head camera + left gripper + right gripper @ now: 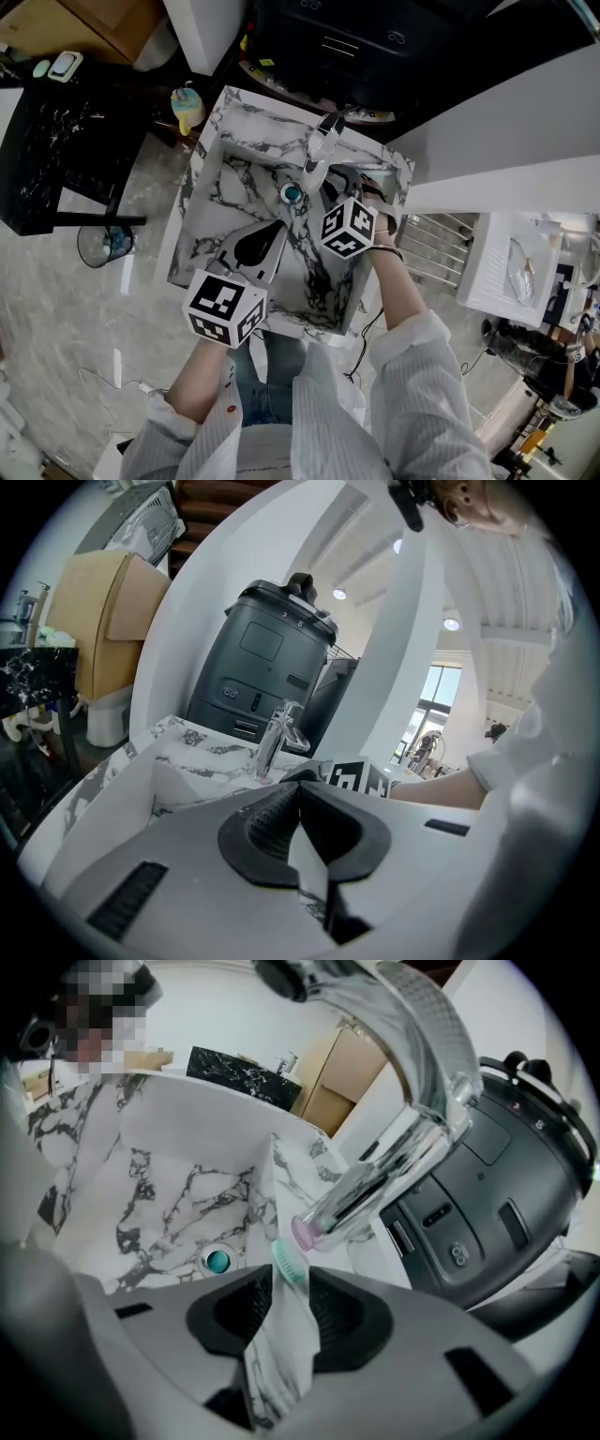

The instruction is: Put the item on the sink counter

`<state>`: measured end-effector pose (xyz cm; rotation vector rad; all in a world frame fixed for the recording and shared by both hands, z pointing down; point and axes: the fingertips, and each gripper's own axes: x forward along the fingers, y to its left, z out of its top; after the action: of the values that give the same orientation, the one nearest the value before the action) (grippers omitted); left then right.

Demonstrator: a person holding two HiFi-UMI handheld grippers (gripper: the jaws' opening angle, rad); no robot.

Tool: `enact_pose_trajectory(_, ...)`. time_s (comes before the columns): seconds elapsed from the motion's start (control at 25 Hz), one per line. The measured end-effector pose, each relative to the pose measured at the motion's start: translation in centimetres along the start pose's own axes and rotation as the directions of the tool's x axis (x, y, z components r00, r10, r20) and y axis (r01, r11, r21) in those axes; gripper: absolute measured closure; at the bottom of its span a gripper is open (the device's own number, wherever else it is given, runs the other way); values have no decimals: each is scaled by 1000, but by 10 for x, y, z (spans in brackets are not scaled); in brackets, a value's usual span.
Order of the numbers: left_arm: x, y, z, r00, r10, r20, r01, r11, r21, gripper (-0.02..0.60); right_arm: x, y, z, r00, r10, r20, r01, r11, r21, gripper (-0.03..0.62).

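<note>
Holding our left gripper (299, 789) pinched shut and empty over the near basin (234, 202), we angle the right gripper (289, 1283) farther in, jaws wide, pressing nothing. Just past its tips the teal ribbed item (291, 1262) sits on the sink counter (272, 117) beside the faucet (412, 1072) base. It looks light, stiff and tippy, so we'd pinch its ribbed sides.

A black marbled table (47, 141) stands on glossy grey floor tiles (84, 319), a wire wastebasket (105, 246) beside it.
</note>
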<state>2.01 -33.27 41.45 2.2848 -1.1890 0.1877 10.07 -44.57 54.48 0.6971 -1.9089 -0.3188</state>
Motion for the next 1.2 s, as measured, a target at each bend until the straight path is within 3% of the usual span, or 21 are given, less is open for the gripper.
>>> enact_pose_trajectory(0.24,-7,4,-2,1000,19,2,-19,1000,-9,565,1,2,0,999,-50,9,50,998,-48,494)
enact_pose_trajectory(0.64,-15,1,4,999,37,30,-37,999,-14,565,-7,6,7,1000,-19,5,19,997,-81,555)
enact_pose_trajectory(1.2,-46,-22,25,992,71,108,-72,997,9,565,-70,38,28,993,23,118,-22,1000,-8,563)
